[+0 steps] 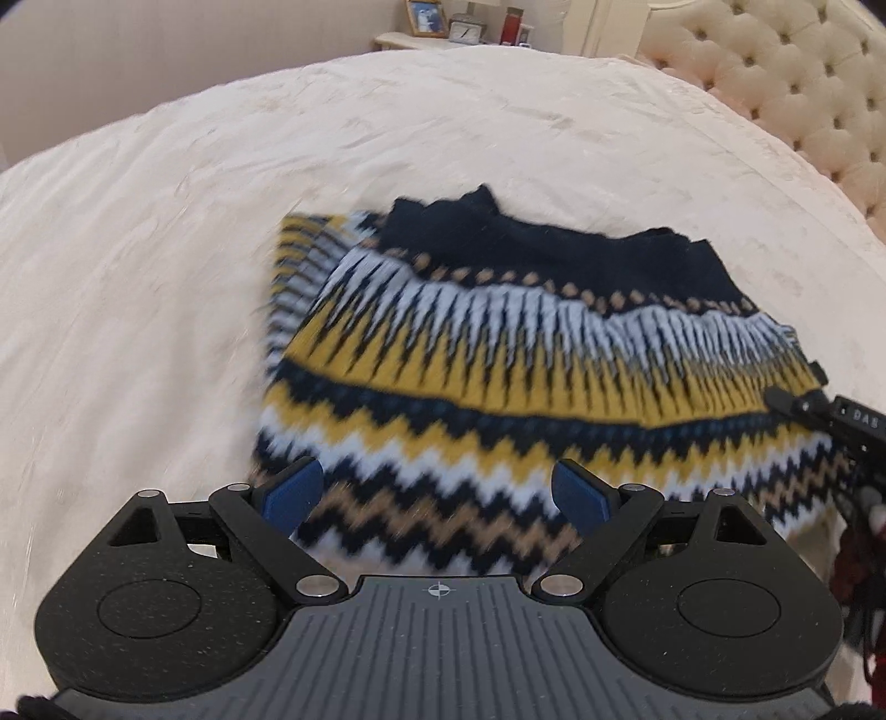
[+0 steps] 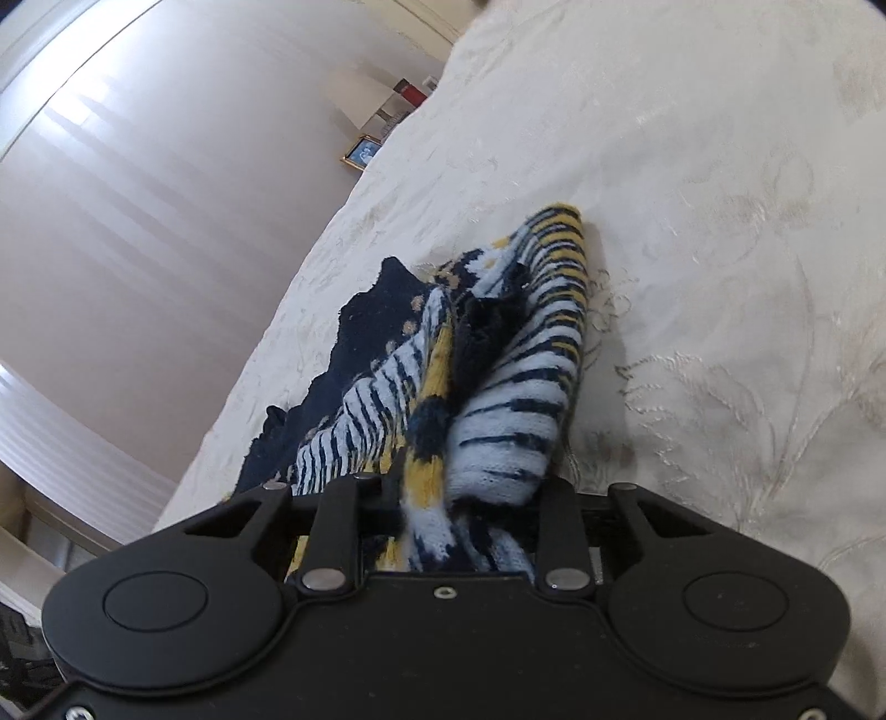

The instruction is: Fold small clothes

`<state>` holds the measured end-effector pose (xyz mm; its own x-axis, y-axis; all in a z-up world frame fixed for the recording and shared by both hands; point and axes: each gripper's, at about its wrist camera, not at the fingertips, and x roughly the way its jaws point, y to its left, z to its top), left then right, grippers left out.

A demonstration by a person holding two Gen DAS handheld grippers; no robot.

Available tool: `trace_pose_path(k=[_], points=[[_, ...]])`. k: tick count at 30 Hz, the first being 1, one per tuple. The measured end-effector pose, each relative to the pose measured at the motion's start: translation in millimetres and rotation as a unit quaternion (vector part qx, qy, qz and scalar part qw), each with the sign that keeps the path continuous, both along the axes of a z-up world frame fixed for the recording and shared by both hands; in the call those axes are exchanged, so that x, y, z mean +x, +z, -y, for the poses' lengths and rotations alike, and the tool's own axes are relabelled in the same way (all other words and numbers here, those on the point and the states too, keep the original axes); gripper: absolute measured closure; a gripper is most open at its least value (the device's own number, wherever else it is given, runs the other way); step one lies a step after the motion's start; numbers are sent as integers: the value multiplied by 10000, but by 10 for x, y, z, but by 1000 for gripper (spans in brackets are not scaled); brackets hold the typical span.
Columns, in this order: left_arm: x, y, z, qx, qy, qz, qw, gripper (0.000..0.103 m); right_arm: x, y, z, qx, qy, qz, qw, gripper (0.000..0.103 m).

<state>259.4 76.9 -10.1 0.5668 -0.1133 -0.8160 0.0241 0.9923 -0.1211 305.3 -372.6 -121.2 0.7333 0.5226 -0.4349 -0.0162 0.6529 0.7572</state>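
A small knitted sweater (image 1: 498,354) with navy, yellow, white and tan zigzag bands lies on the cream bedspread (image 1: 166,277). My left gripper (image 1: 437,493) is open, its blue pads (image 1: 293,493) spread over the sweater's near hem, not holding it. My right gripper (image 2: 443,498) is shut on a bunched edge of the sweater (image 2: 498,387), which rises folded between its fingers. The right gripper also shows at the right edge of the left wrist view (image 1: 819,410), at the sweater's right side.
A tufted cream headboard (image 1: 803,94) stands at the back right. A bedside shelf (image 1: 443,33) holds a framed picture, a clock and bottles. A pale wall (image 2: 166,221) and the bed's edge lie to the left in the right wrist view.
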Motion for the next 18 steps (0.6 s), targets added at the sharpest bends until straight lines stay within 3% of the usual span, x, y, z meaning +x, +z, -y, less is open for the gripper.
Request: trace_pose_path(k=[9, 13, 18], points=[[-281, -21, -354, -39, 142, -27, 9999, 13, -40, 118, -78, -451, -87, 139, 9988, 67], [-307, -39, -449, -58, 132, -34, 9999, 13, -75, 204, -162, -899, -120, 252, 9956, 67], [-321, -102, -505, -196, 71, -16, 9998, 13, -95, 287, -255, -1278, -183, 107, 9916, 68]])
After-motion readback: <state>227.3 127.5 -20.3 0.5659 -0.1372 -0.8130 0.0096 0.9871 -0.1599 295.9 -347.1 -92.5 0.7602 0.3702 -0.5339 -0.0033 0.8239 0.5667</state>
